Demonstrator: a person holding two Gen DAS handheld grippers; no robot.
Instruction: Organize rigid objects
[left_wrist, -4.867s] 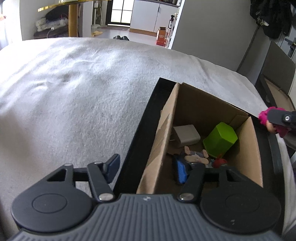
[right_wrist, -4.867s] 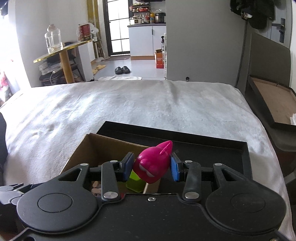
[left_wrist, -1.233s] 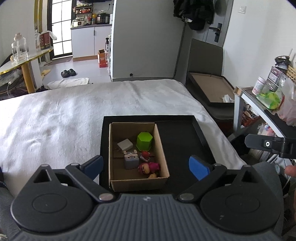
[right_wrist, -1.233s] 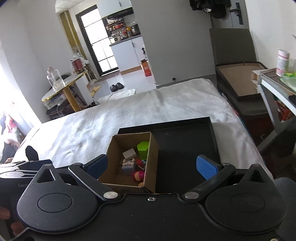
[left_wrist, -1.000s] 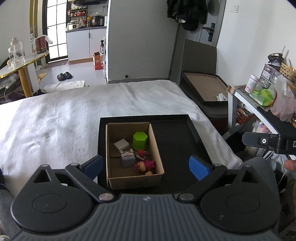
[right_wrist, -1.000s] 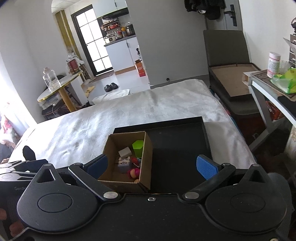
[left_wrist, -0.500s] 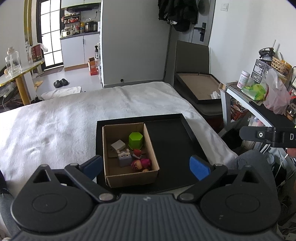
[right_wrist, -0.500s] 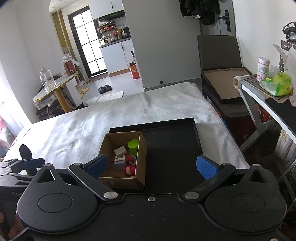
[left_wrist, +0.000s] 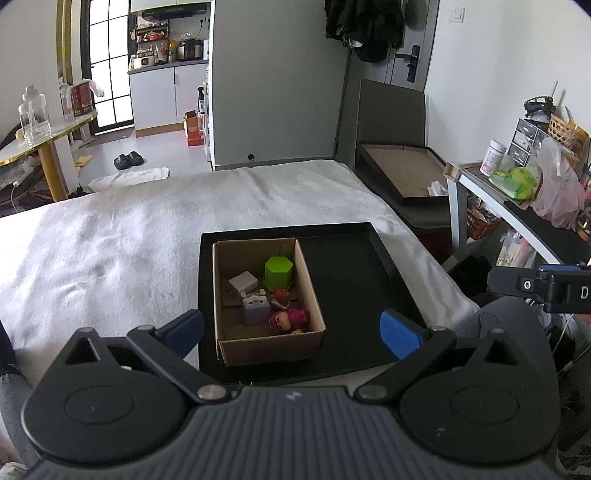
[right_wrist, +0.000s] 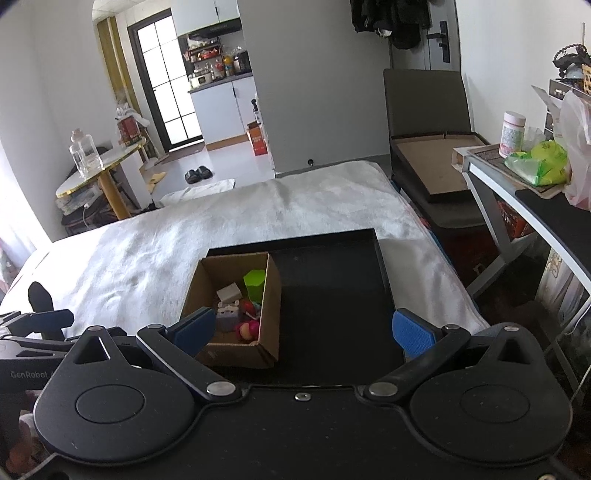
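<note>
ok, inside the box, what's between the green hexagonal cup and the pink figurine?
A small red toy lies between the green hexagonal cup and the pink figurine in the cardboard box; the left wrist view shows it best.

Matt brown cardboard box; smooth black tray; fuzzy white cloth blanket; glossy green plastic cup.

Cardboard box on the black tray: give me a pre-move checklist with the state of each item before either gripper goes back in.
1. Left gripper open, holding nothing: ok.
2. Right gripper open, holding nothing: ok.
3. Cardboard box upright on the black tray: ok.
4. Green block, white charger, grey toy and pink figure inside the box: ok.
5. Anything left outside the box on tray or bed: none seen, ok.
6. Objects hidden behind the box's near wall: cannot tell.
</note>
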